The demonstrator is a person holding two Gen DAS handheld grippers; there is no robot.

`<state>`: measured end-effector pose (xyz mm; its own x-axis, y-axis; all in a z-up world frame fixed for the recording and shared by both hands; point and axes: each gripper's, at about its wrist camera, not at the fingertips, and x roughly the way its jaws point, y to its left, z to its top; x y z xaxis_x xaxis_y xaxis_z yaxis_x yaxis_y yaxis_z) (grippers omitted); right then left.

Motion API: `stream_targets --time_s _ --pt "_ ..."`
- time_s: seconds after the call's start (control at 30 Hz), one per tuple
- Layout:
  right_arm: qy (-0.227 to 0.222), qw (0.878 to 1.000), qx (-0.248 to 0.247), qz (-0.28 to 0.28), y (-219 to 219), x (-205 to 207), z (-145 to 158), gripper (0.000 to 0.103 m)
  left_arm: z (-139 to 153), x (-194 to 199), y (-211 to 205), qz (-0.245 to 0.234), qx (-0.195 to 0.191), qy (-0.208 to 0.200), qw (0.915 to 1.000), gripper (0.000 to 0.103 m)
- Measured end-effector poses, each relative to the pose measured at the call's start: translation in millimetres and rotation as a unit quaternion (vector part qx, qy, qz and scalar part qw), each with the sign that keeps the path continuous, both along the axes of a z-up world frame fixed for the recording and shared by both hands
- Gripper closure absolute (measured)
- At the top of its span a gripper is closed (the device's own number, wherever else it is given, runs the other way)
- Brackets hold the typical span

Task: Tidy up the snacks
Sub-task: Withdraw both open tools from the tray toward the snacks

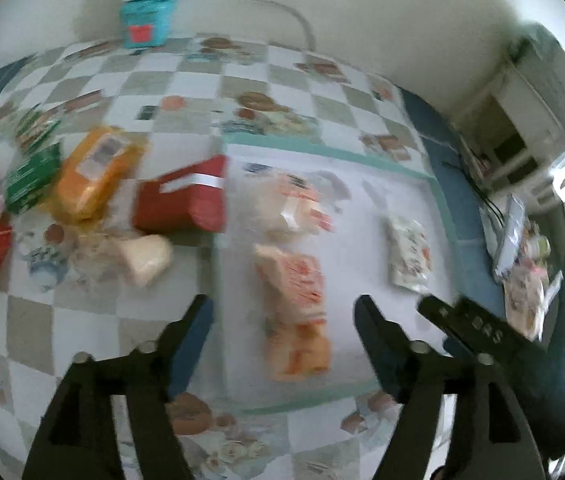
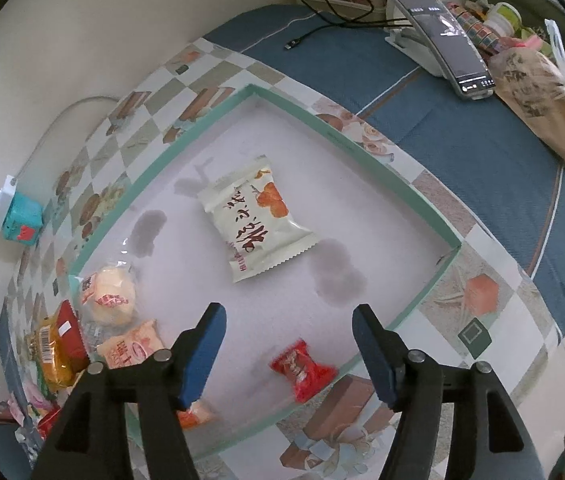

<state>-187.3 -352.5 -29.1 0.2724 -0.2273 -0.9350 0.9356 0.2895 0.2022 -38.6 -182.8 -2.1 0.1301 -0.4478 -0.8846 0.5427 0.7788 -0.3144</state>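
Observation:
A shallow white tray with a green rim [image 1: 322, 152] [image 2: 218, 110] lies on the checkered tablecloth. In it are a white snack packet [image 2: 256, 220] [image 1: 408, 254], a small red packet [image 2: 302, 368], and orange-and-white packets [image 1: 294, 280] [image 2: 132, 348]. My left gripper [image 1: 282, 312] is open and empty above the orange packets. My right gripper [image 2: 288, 320] is open and empty above the tray, just behind the red packet. To the tray's left lie a red box [image 1: 184, 200], a yellow packet [image 1: 92, 172] and green packets [image 1: 32, 178].
A teal box with a white power adapter [image 1: 148, 12] [image 2: 16, 216] stands by the wall. A phone on a stand [image 2: 438, 36], a cable [image 2: 334, 20] and a brown bag [image 2: 538, 92] lie on the blue cloth to the right.

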Motion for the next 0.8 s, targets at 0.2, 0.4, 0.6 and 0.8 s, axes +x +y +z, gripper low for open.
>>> stream_targets --time_s 0.2,0.4,0.6,0.8 --pt "0.015 0.997 -0.029 0.066 22.6 27.1 1.5 0.005 4.7 40.8 49.8 0.125 0.053 -0.029 0.9903 0.010" --pt "0.005 0.989 -0.072 0.130 50.8 53.8 17.5 0.000 13.9 78.9 120.4 0.255 0.085 -0.041 0.9623 0.006" --pt "-0.022 0.980 -0.098 0.170 76.0 69.7 32.3 0.000 21.6 98.4 177.6 0.349 0.114 -0.054 0.9285 0.005" --pt "-0.051 0.972 -0.097 0.208 99.1 90.8 38.8 0.000 17.7 108.7 221.4 0.413 0.132 -0.039 0.9004 0.005"
